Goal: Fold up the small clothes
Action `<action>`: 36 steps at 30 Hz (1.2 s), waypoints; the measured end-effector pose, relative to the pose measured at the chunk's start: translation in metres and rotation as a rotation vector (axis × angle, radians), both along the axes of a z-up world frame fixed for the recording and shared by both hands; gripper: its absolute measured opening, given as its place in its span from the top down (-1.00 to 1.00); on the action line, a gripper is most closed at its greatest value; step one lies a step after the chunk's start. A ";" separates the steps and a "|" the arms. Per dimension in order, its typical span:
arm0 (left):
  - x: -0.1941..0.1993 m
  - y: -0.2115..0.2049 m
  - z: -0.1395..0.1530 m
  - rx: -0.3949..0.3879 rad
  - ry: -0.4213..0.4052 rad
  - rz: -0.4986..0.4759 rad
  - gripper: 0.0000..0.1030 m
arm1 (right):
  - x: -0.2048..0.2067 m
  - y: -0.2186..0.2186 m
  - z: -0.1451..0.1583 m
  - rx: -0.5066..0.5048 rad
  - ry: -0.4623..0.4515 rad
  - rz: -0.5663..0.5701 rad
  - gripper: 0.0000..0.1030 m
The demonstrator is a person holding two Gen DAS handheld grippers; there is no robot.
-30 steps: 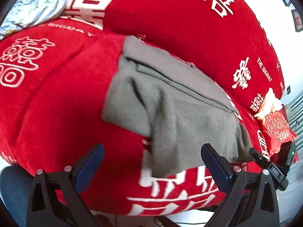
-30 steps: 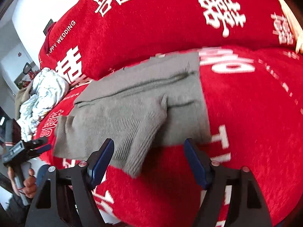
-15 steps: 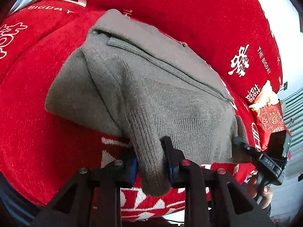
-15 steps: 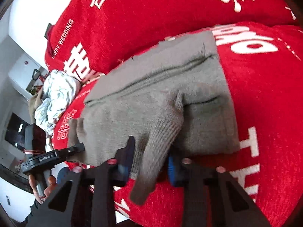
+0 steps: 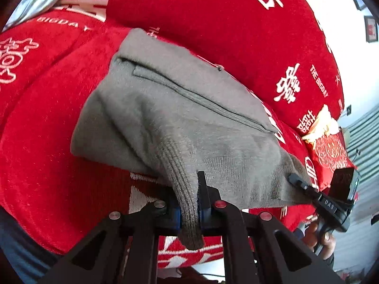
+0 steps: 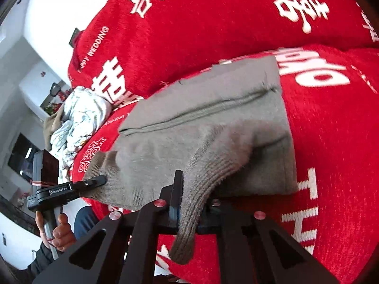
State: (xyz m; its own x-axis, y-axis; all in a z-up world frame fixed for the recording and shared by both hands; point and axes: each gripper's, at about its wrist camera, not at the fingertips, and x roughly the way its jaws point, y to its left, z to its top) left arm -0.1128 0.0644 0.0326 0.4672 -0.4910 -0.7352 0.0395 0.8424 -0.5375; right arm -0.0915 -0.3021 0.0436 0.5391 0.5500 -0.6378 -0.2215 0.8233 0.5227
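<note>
A grey knit sweater (image 5: 180, 118) lies folded on a red sofa cover (image 5: 47, 156) printed with white characters. My left gripper (image 5: 188, 208) is shut on one ribbed sleeve cuff (image 5: 187, 213), which hangs down between the pads. My right gripper (image 6: 189, 210) is shut on the other ribbed cuff (image 6: 191, 213), whose end dangles below the jaws. In each wrist view the opposite gripper shows at the sweater's far corner: the right one (image 5: 300, 184) and the left one (image 6: 94, 182), each in a person's hand.
Red back cushions (image 5: 236, 35) rise behind the sweater. A crumpled pale floral cloth (image 6: 78, 118) lies at the sofa's left end, and a red and gold packet (image 5: 327, 146) at its right end. The sofa's front edge runs just below both grippers.
Both grippers went from wide open in front of the sweater to shut, each on a sleeve cuff. The cuffs have been lifted slightly off the cover.
</note>
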 end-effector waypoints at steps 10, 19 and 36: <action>0.010 0.010 0.037 -0.001 -0.069 0.016 0.79 | 0.005 -0.001 0.024 0.008 -0.040 -0.028 0.85; 0.036 0.010 0.056 0.055 -0.127 0.058 0.78 | 0.020 0.002 0.049 -0.034 -0.082 -0.059 0.85; 0.085 -0.001 0.060 0.134 -0.148 0.100 0.79 | 0.068 0.006 0.059 -0.086 -0.081 -0.130 0.85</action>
State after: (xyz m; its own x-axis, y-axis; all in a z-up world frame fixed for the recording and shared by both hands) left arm -0.0281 0.0633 0.0926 0.6161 -0.3393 -0.7108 0.0224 0.9096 -0.4148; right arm -0.0235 -0.2966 0.1026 0.6536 0.4178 -0.6311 -0.1485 0.8884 0.4344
